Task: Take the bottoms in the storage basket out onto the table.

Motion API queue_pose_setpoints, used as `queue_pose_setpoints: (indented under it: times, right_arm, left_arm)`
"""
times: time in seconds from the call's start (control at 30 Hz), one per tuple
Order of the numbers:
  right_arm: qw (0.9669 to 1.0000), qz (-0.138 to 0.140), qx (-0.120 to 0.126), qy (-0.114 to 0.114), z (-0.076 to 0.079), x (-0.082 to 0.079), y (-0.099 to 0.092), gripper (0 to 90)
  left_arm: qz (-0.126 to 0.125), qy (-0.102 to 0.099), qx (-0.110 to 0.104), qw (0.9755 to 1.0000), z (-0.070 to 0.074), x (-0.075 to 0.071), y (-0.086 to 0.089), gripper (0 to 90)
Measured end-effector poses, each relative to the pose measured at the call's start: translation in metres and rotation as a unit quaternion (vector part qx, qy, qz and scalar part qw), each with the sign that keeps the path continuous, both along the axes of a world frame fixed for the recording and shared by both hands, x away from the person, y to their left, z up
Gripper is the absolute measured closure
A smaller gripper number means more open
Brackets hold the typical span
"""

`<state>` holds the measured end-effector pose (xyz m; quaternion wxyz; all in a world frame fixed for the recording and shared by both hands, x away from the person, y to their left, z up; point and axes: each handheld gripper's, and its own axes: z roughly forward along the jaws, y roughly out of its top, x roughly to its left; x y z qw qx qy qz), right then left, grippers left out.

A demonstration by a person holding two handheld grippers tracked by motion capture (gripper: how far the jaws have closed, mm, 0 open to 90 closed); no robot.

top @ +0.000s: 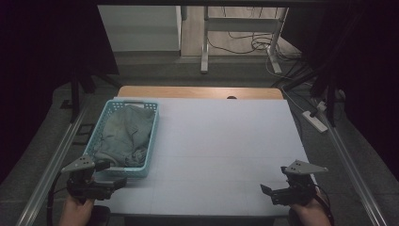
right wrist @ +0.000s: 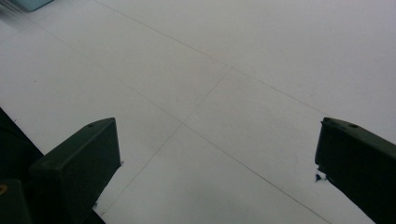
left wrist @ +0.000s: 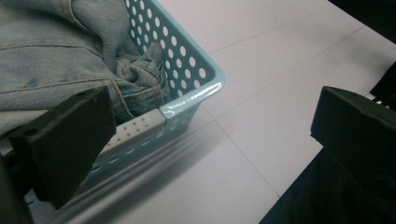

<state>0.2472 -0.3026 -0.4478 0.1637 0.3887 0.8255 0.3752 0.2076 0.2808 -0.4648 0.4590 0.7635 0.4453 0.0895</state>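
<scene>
A light blue perforated basket (top: 151, 134) stands on the left side of the white table (top: 226, 141), holding a crumpled faded denim garment (top: 124, 134). My left gripper (top: 112, 173) hovers at the basket's near end, open, with nothing between its jaws. In the left gripper view the left gripper (left wrist: 210, 140) has its jaws wide apart, with the basket's corner (left wrist: 205, 79) and the denim (left wrist: 56, 51) just beyond them. At the table's near right corner my right gripper (top: 274, 181) is open over bare table; the right gripper (right wrist: 219, 163) stands empty.
The white table top has faint seam lines (right wrist: 205, 98) and a wooden strip (top: 197, 92) along its far edge. Metal rails (top: 51, 165) run along both sides. Table legs and cables (top: 249, 44) lie on the floor beyond. A basket corner (right wrist: 28, 3) peeks in far off.
</scene>
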Motion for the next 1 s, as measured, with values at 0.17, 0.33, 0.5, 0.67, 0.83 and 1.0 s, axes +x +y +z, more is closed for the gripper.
queue_pose_setpoints:
  times: [0.17, 0.33, 0.5, 0.67, 0.83, 1.0]
  right_arm:
    - [1.0, 0.0, 0.0, 0.001, 0.0, 0.0, 0.001, 0.6]
    - [1.0, 0.0, -0.001, 0.003, 0.0, 0.001, 0.001, 0.6]
    - [1.0, -0.001, -0.001, 0.003, 0.0, 0.001, 0.001, 0.6]
    - [1.0, -0.003, 0.004, 0.005, 0.0, 0.002, 0.0, 0.6]
    - [1.0, -0.003, 0.005, 0.006, 0.0, 0.002, -0.001, 0.6]
    - [1.0, -0.002, 0.004, 0.007, 0.0, 0.002, -0.001, 0.6]
  left_arm:
    - [-0.006, -0.01, -0.009, 0.9999, 0.002, 0.004, 0.0, 0.0]
    - [-0.008, -0.013, -0.008, 0.9998, 0.005, 0.008, 0.001, 0.0]
    - [-0.038, -0.001, -0.027, 0.9989, 0.005, 0.016, 0.003, 0.0]
    - [-0.048, 0.005, -0.004, 0.9988, 0.007, 0.022, 0.002, 0.0]
    - [-0.054, 0.003, 0.015, 0.9984, 0.01, 0.029, 0.001, 0.0]
    - [-0.048, 0.006, 0.001, 0.9988, 0.009, 0.037, 0.003, 0.0]
